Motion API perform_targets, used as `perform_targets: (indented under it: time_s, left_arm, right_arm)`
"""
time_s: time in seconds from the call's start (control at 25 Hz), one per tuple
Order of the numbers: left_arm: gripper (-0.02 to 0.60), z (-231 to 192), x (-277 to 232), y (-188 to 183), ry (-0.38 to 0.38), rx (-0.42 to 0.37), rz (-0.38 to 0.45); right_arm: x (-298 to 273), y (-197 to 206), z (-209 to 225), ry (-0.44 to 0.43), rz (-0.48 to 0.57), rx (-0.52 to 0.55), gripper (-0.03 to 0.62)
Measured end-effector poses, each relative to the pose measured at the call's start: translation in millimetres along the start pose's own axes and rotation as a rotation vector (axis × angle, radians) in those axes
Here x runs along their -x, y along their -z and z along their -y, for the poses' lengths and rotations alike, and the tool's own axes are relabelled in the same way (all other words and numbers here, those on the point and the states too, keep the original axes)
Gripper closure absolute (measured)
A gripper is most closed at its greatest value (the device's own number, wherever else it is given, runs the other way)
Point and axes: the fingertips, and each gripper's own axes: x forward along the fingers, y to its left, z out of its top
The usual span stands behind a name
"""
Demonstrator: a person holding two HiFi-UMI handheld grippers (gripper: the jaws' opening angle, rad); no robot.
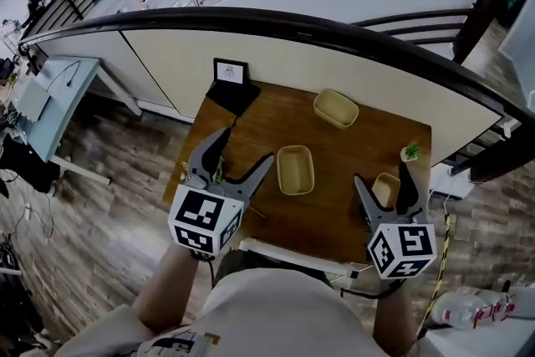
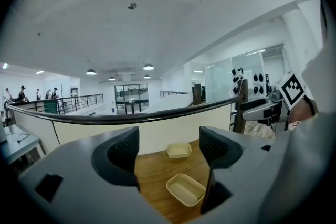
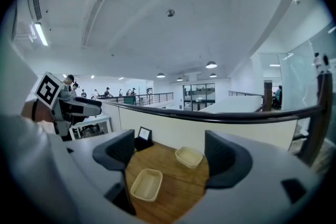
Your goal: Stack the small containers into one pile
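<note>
Your right gripper [image 1: 382,173] hides part of the small container [image 1: 385,190] at 4 o'clock on the table [image 1: 334,213], so you cannot tell its full outline. At 11 o'clock, the print on the framed card [image 1: 230,72] is too small to read.

Middle container [image 1: 295,170] on table [image 1: 261,128], far container [image 1: 336,108] behind, small container [image 1: 385,189] right

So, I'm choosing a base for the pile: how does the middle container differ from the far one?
The middle container lies near the centre of the table; the far container sits close to the back edge. The middle container's long side runs front to back; the far container is turned at a slant. Both are tan, shallow, empty and upright.
</note>
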Motion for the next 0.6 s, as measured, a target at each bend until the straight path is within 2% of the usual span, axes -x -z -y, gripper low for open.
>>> perform_targets:
  time_s: [0.16, 0.28, 0.44, 0.6]
  left_arm:
    - [0.218, -9.2, -5.2, 5.3, -0.044, 0.028, -0.031]
    - [0.219, -13.1, -9.0, -2.3, -0.068, 0.040, -0.014]
    - [0.219, -21.7, -8.1, 0.7, -0.062, 0.053, -0.014]
    - [0.219, -40.1, -10.7, 11.3, -0.053, 0.102, -0.035]
  right_arm:
    - [-22.5, -7.6, -0.7, -0.053, 0.001, 0.021, 0.197]
    - [-35.7, -14.6, -3.2, -0.075, 0.002, 0.054, 0.198]
    - [-46.4, -14.2, -11.6, -0.086, -0.013, 0.059, 0.198]
    - [-59.3, -0.7, -22.3, -0.084, -0.064, 0.030, 0.198]
